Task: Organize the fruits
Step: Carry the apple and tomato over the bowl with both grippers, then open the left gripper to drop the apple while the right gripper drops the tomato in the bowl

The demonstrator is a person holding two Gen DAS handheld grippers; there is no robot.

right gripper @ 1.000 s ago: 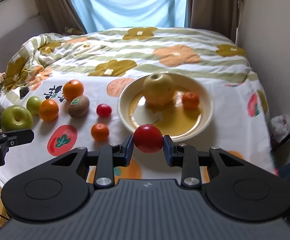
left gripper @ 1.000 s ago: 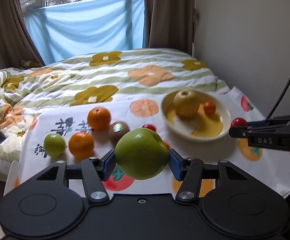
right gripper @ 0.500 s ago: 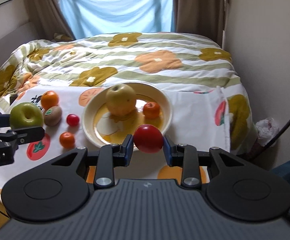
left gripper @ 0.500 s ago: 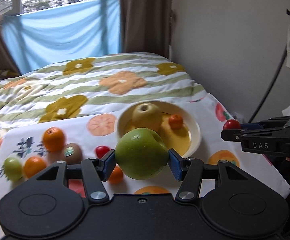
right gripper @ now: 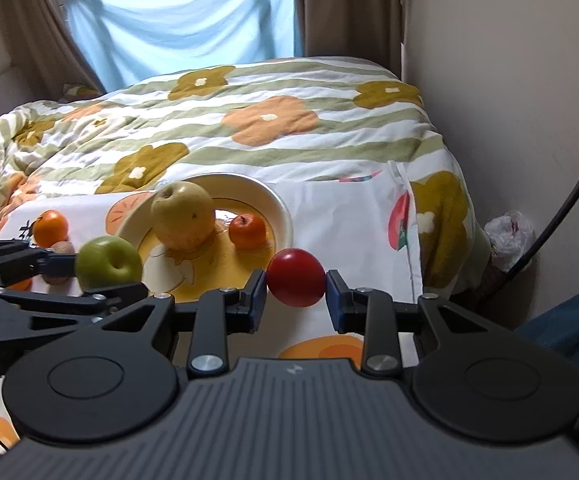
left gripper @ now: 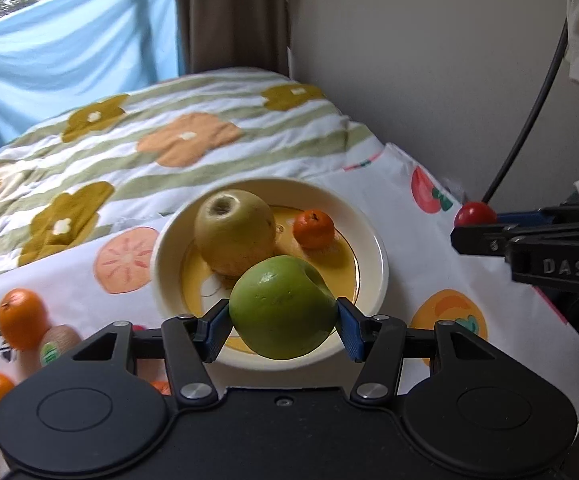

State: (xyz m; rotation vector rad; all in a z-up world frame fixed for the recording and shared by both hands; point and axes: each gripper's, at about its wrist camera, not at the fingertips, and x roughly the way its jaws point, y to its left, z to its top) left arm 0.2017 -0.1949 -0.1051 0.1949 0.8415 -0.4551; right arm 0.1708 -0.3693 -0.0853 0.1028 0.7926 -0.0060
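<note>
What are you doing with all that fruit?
A person is sorting fruit with two hand-held tools. The left gripper is shut on a green apple, held in front of the plate. The right gripper is shut on a small red fruit to the plate's right. On the plate sit a yellow pear and a small orange. More oranges and a kiwi wait on the cloth.

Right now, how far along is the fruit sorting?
Partly done. A pear and a small orange already sit in the plate. In hand: the left gripper holds a green apple over the plate, the right gripper a tomato beside it. Left on the cloth: oranges and a kiwi.
</note>
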